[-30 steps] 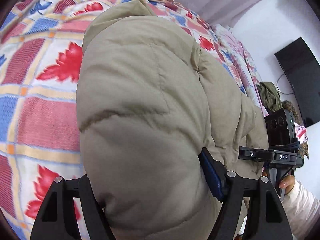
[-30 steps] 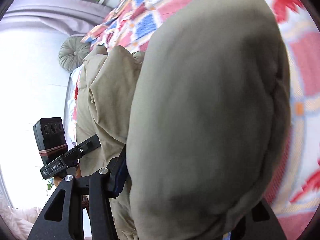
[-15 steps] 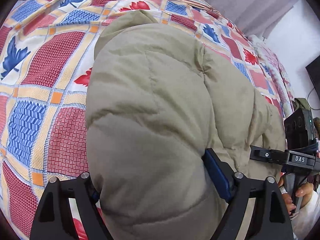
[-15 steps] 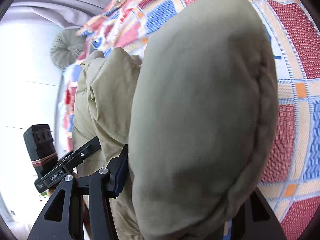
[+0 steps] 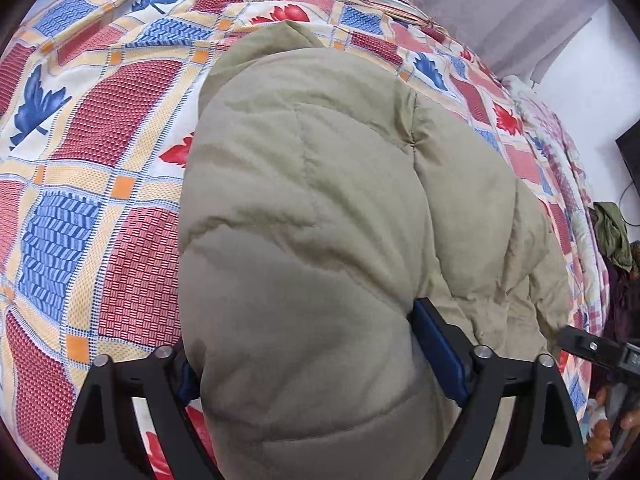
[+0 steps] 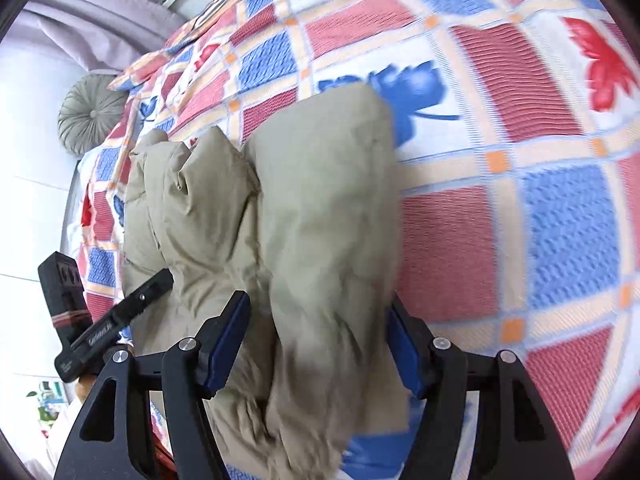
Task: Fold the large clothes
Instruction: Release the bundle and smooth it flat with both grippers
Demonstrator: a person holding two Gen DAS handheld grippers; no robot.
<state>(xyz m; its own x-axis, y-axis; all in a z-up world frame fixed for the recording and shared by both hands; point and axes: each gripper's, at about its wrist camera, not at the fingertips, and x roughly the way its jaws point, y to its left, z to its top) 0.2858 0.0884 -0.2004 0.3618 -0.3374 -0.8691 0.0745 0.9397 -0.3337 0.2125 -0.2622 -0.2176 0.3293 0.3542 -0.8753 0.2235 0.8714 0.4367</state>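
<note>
Even daylight, soft shadows; strong fisheye bending, dark corners; right wrist view motion-blurred, left sharp.

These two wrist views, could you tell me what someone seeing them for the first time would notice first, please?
A bulky khaki padded jacket fills the middle of both views, bunched between each gripper's blue-padded fingers. It lies on a loud bedspread of red and blue squares with leaf prints. Both the left gripper and the right gripper are opening around the fabric; a round grey cushion sits at the bed's far left corner in the right view.
</note>
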